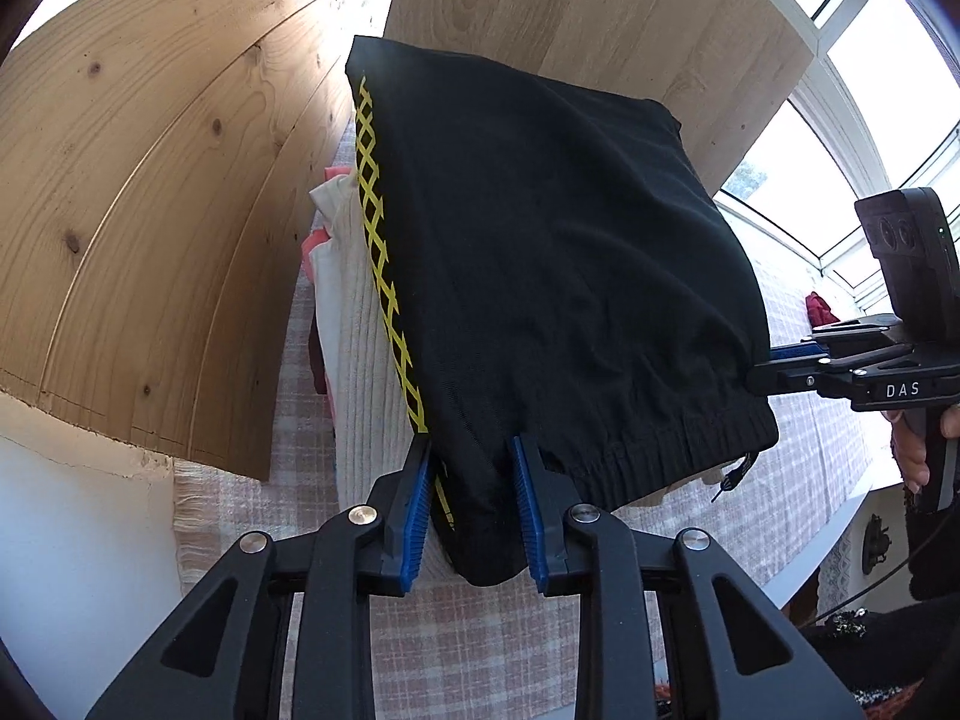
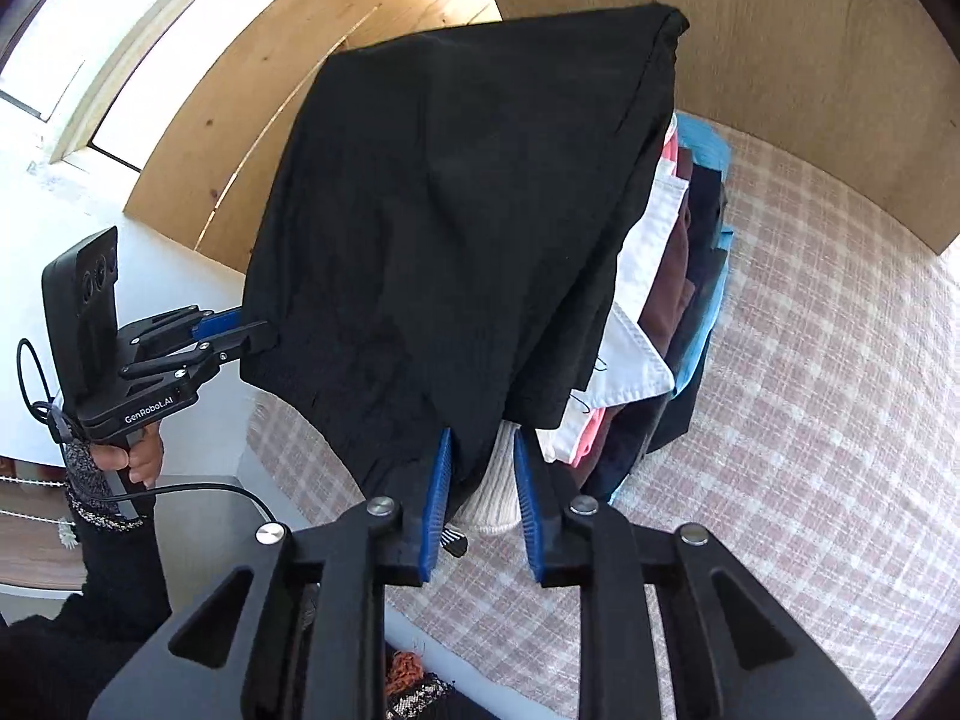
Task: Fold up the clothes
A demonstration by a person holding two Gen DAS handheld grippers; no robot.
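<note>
A folded black garment (image 1: 558, 264) with a yellow lattice stripe lies on top of a stack of folded clothes (image 1: 354, 324). My left gripper (image 1: 471, 456) is shut on its near edge beside the stripe; the cloth fills the gap between the blue pads. In the right wrist view the same black garment (image 2: 450, 222) covers the stack (image 2: 660, 312), and my right gripper (image 2: 480, 450) is shut on its near corner. Each gripper shows in the other's view, the right gripper (image 1: 774, 363) at the waistband and the left gripper (image 2: 246, 330) at the opposite edge.
The stack rests on a pink-and-white checked cloth (image 2: 810, 408). Wooden panels (image 1: 150, 210) stand close behind and to the sides. Windows (image 1: 852, 108) are at the far side. A red item (image 1: 819, 309) lies far right. The table edge (image 1: 840, 534) runs near the person's hand.
</note>
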